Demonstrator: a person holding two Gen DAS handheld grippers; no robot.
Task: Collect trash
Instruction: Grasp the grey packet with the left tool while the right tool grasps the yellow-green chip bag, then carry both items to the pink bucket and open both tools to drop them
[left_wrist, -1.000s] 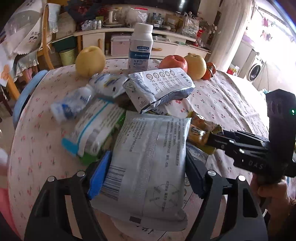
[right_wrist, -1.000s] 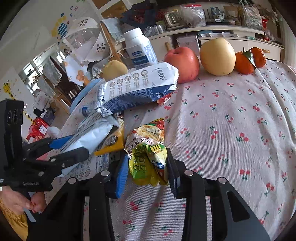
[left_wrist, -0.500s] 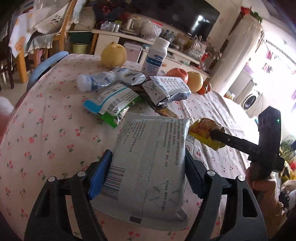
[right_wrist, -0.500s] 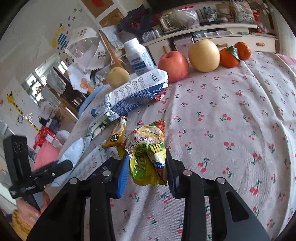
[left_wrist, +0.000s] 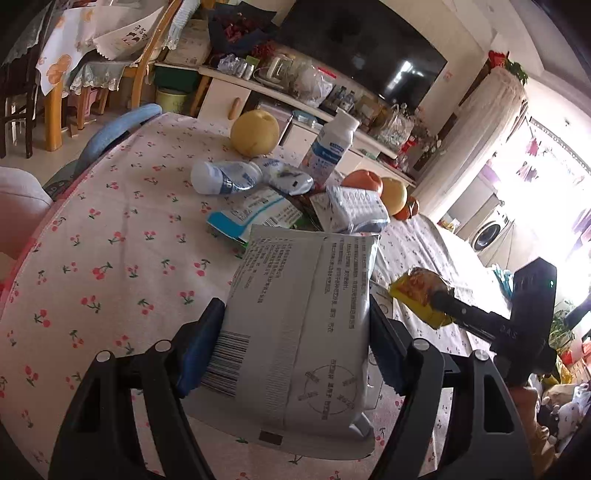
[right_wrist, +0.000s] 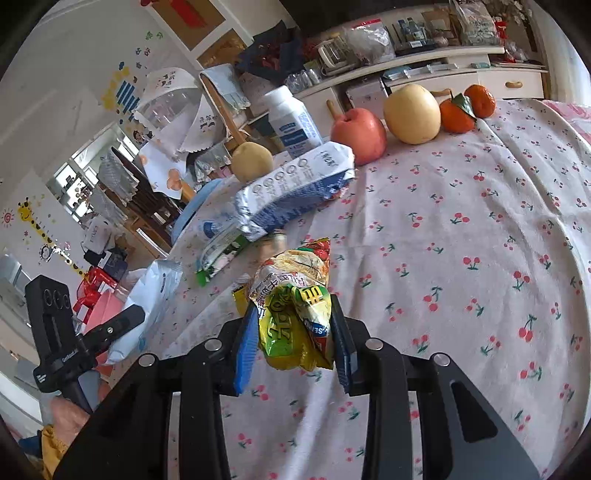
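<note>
Across the worktop, with its cherry-print cloth, we are midway through collecting trash: each hand already carries a piece lifted clear of the cloth, and more litter lies in a heap behind. We judge the step in hand to be the carry-off, so the next move calls for a bin or bag. None shows in either view, so we cannot say which way to go; the load must stay pinched until it is over one.

Biggest of what we hold is the grey packet, a flat printed pouch with a barcode, standing between the fingers of the left gripper. Those fingers are set wide and press on its two long edges, gripping it across its width. It looks light and floppy, so a hard swing could let it slip.

Smaller is the yellow-green wrapper, crumpled and squeezed between the fingers of the right gripper, which are drawn close together on it.

Left on the cloth are a blue-and-white pouch, a flattened green-edged packet, a squashed bottle and a small crumpled bag just beside it. An upright white bottle and the fruit, an apple among it, are probably not trash.
</note>
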